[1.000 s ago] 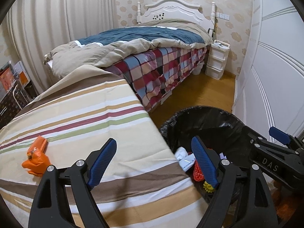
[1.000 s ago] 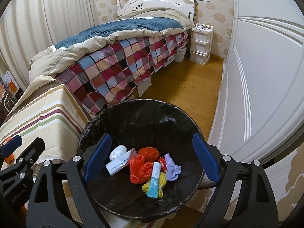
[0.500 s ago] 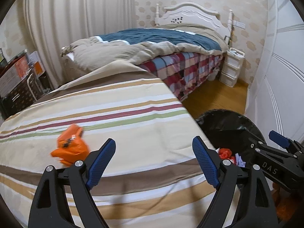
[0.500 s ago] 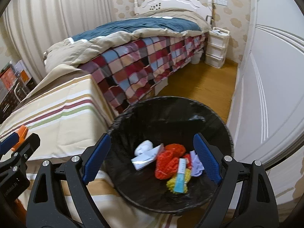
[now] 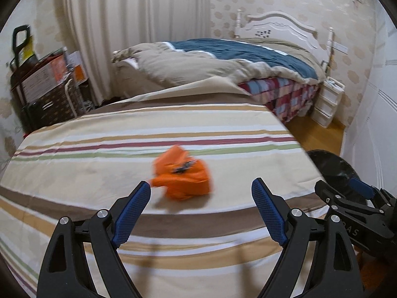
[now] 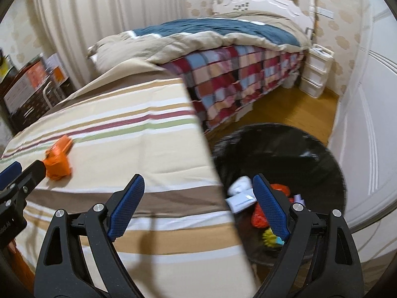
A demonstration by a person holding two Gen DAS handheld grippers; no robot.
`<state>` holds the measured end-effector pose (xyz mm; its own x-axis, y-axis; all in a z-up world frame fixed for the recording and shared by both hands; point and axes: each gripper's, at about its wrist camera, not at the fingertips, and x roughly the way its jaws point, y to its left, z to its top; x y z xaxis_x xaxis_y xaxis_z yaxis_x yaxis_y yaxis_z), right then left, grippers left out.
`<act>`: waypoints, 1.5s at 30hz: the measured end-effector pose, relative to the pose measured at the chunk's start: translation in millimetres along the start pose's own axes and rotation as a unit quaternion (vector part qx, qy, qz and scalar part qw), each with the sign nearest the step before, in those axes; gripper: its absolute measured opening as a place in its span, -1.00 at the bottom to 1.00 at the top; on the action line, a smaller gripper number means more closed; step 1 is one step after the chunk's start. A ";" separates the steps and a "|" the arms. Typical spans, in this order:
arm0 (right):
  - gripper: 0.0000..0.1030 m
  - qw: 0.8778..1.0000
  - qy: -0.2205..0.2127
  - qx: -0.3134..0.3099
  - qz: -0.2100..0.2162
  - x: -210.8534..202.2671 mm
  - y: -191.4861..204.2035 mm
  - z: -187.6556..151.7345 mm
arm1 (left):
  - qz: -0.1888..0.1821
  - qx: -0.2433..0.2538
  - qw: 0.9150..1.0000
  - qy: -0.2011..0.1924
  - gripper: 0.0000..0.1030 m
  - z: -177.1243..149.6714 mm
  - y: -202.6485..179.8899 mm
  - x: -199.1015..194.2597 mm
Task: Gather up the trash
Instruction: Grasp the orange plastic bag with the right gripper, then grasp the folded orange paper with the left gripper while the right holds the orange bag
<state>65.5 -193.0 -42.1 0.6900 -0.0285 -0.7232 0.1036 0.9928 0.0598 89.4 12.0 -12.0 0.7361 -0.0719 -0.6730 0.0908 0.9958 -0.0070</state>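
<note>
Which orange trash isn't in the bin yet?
The crumpled orange wrapper on the striped cloth; the other orange bits already lie inside the black bin.

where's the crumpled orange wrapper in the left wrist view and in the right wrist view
Left wrist: the orange wrapper lies near centre on the striped cloth, just ahead of the open left gripper.
Right wrist: the orange wrapper is at the far left, next to the left gripper's tip.
Shared landmark: the white headboard.
</note>
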 end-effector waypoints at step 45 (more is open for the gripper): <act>0.03 0.991 0.045 -0.093 0.080 48.5 126.9 17.6 | 0.077 -0.054 0.994 0.046 0.62 -21.4 95.7 23.9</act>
<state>124.7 -70.4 -57.5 0.6189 0.1325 -0.7742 -0.1405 0.9885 0.0569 101.3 106.8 -44.5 0.6704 0.0825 -0.7374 -0.0948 0.9952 0.0252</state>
